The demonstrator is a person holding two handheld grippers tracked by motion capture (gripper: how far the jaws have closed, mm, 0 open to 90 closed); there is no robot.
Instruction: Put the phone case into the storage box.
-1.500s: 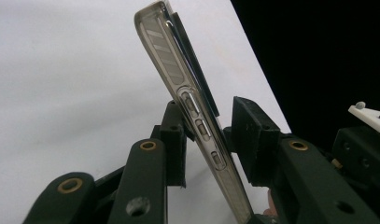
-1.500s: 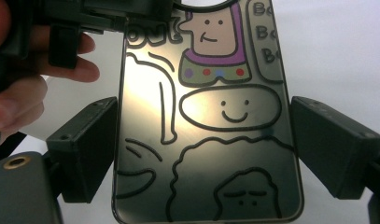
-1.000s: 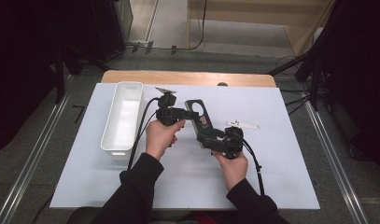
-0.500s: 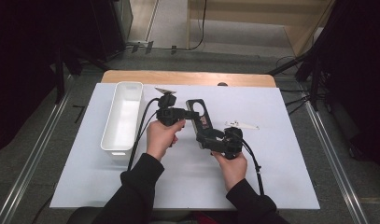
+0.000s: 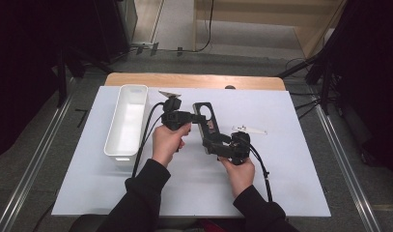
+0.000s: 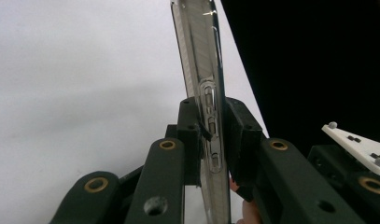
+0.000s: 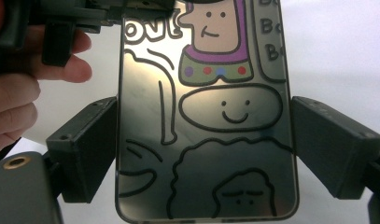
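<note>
White tray (image 5: pixel 127 121) beside phone case (image 5: pixel 208 122)

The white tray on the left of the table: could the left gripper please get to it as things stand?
Probably not yet: the left gripper is shut on the phone case, which the right gripper also clamps; the white tray lies close, unobstructed.

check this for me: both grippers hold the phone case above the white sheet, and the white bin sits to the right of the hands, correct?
Not quite: the white bin sits to the left of the hands, as the high view shows. The rest stands: the left gripper and right gripper both hold the phone case above the white sheet.
</note>
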